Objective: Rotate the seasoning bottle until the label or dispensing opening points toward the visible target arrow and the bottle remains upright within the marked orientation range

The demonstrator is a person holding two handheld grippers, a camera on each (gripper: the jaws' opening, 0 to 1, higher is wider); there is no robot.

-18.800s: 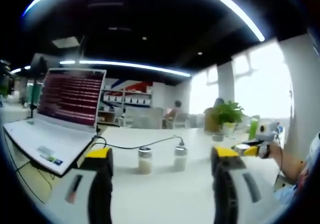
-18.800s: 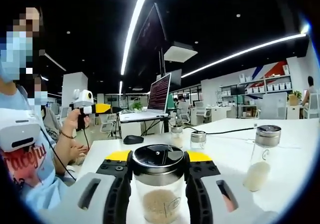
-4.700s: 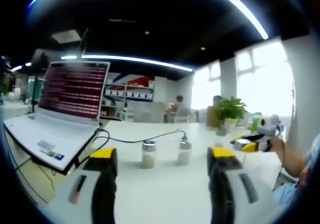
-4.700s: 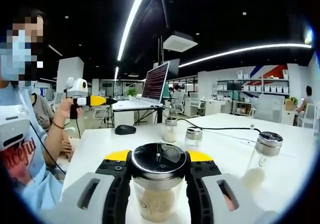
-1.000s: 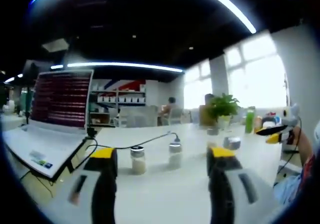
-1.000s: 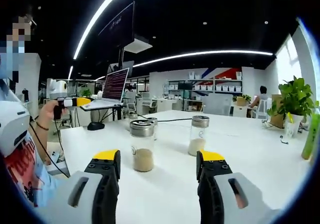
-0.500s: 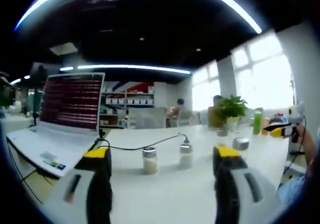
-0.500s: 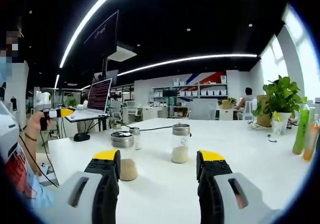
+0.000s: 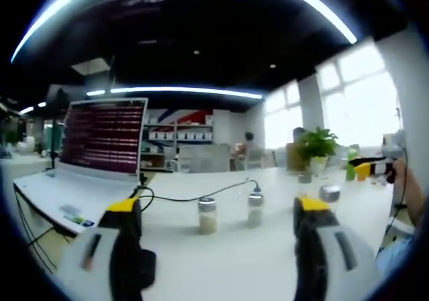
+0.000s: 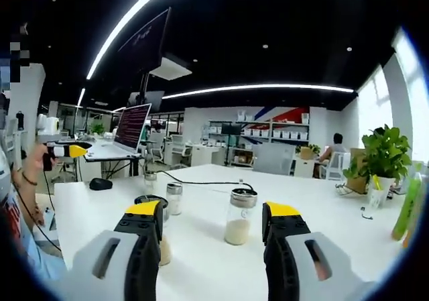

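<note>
right tool (image 10: 211, 237): gaping, gripping nothing | seasoning bottle (image 10: 238, 216): standing upright on the surface (image 10: 322, 210), beyond its tips | left tool (image 9: 216, 244): gaping, empty, near the laptop (image 9: 80, 160)

Clear glass bottle (image 10: 237, 218), seemingly metal-capped

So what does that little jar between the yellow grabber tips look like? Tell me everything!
The clear glass seasoning jar with a silver metal lid stands upright on the white table. Its round lid is shiny and flat, and pale powder or grains fill roughly the bottom third. The rest looks empty. It sits between the open jaws of the right gripper, farther off, and nothing touches it. A black cable runs behind it. I cannot make out any label.
</note>
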